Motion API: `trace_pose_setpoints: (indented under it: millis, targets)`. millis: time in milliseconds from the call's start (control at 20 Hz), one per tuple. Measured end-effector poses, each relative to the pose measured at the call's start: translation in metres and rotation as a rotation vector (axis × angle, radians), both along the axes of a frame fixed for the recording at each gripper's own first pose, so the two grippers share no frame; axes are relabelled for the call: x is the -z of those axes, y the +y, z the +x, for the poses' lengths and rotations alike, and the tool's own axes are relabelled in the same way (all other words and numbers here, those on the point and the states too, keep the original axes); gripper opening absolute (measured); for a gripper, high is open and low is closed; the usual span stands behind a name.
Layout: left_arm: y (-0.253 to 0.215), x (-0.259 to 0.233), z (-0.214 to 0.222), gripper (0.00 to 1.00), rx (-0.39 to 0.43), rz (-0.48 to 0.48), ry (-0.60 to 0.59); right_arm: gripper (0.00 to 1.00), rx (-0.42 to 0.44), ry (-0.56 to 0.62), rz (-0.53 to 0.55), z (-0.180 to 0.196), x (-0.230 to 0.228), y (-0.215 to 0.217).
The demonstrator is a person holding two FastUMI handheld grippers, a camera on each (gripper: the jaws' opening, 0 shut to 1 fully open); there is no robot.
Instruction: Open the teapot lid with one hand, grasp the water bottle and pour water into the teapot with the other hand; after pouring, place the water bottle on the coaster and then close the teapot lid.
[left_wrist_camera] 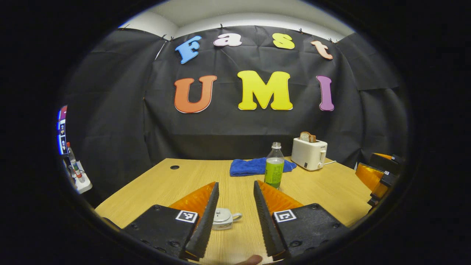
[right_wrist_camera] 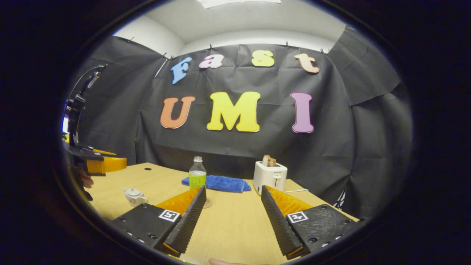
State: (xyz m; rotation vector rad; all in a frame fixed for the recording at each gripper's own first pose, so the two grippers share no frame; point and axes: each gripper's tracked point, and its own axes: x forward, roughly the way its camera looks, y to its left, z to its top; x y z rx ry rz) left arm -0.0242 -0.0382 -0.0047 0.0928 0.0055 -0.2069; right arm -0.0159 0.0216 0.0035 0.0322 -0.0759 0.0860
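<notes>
Starting the lid-opening step, the left gripper is held wide open above the lidded teapot, the right gripper equally wide short of the water bottle, so lowering onto the lid knob is judged next.

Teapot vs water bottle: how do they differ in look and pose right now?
The teapot is squat and white, with a side handle and its lid on; the water bottle is tall, slim and clear, capped, with green liquid inside. In the left gripper view the teapot sits close, between the open left tongs; the water bottle stands farther back, in front of the blue cloth. Both are upright on the wooden table, touched by neither tongs.
</notes>
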Motion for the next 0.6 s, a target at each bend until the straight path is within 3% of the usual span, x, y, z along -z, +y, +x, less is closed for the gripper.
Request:
trace_pose_setpoints:
  millis: [50,100,200,550,600]
  targets:
    - [-0.004,-0.004,-0.005,0.67,0.008,0.006,-0.009,0.90,-0.010,-0.013,0.000,-0.005,-0.006,0.002]
    - [-0.007,-0.009,-0.009,0.81,0.007,0.010,-0.028,0.94,-0.004,-0.016,-0.006,-0.008,-0.008,-0.002]
    - [-0.009,-0.018,-0.016,0.95,-0.005,-0.002,-0.060,0.97,0.009,-0.004,-0.012,-0.013,-0.010,-0.006]
    - [-0.003,-0.022,-0.020,0.97,-0.047,-0.039,-0.068,0.97,-0.011,0.007,0.017,-0.013,-0.013,-0.014]
    - [-0.001,-0.021,-0.018,0.97,-0.053,-0.037,-0.064,0.93,-0.010,0.012,0.019,-0.012,-0.011,-0.014]
